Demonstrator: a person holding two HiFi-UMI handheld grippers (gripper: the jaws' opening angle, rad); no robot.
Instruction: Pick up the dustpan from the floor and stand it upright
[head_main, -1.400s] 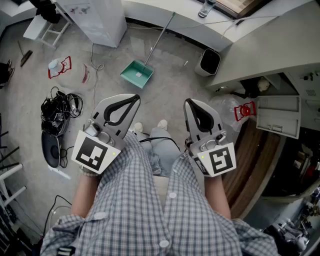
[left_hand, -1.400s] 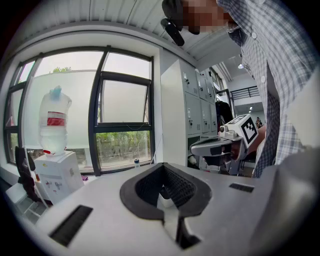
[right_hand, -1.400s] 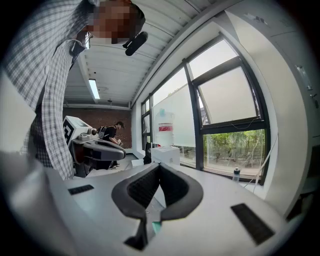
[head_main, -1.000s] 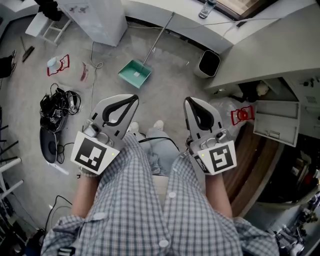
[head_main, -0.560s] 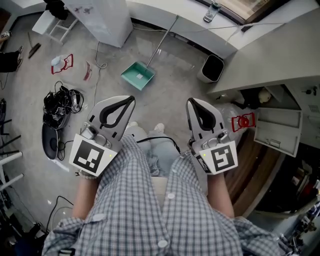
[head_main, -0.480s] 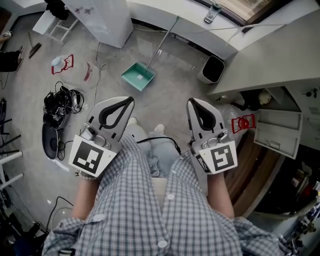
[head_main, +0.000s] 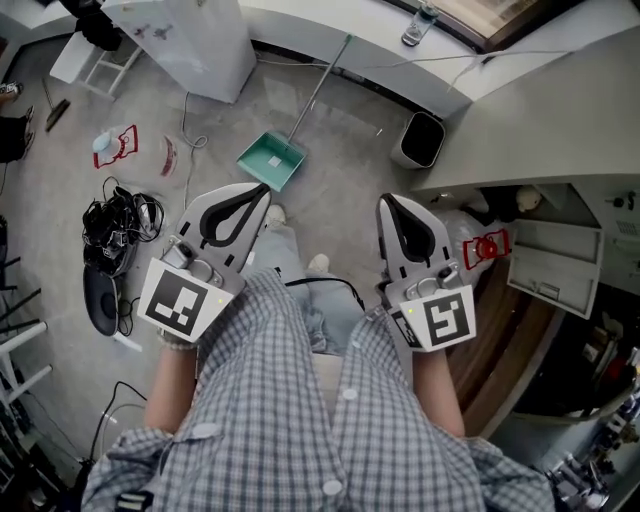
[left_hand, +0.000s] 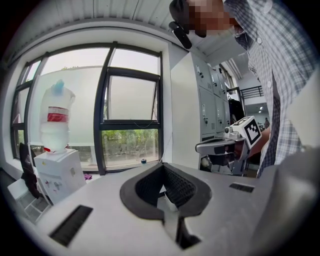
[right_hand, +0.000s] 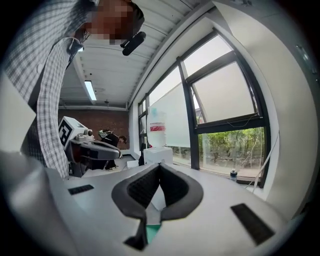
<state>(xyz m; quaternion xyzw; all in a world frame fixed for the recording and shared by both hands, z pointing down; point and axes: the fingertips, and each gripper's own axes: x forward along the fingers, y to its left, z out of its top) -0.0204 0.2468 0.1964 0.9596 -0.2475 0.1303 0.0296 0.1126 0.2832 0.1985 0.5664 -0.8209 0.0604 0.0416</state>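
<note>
Teal dustpan (head_main: 272, 160) on floor, untouched.
Left gripper (head_main: 258, 192) and right gripper (head_main: 390, 203) closed, empty; pickup and standing remain.

The head camera is looking steeply down from above, taking in the left gripper (head_main: 262, 190) and right gripper (head_main: 386, 200) from behind, with floor (head_main: 340, 160) ahead of the claw tips. Each gripper camera is riding close behind its own jaws, facing nearly level toward the window (left_hand: 131, 125). Those 2 views are catching each other's claw sideways; all 3 are sharing the water dispenser (head_main: 195, 40).
</note>
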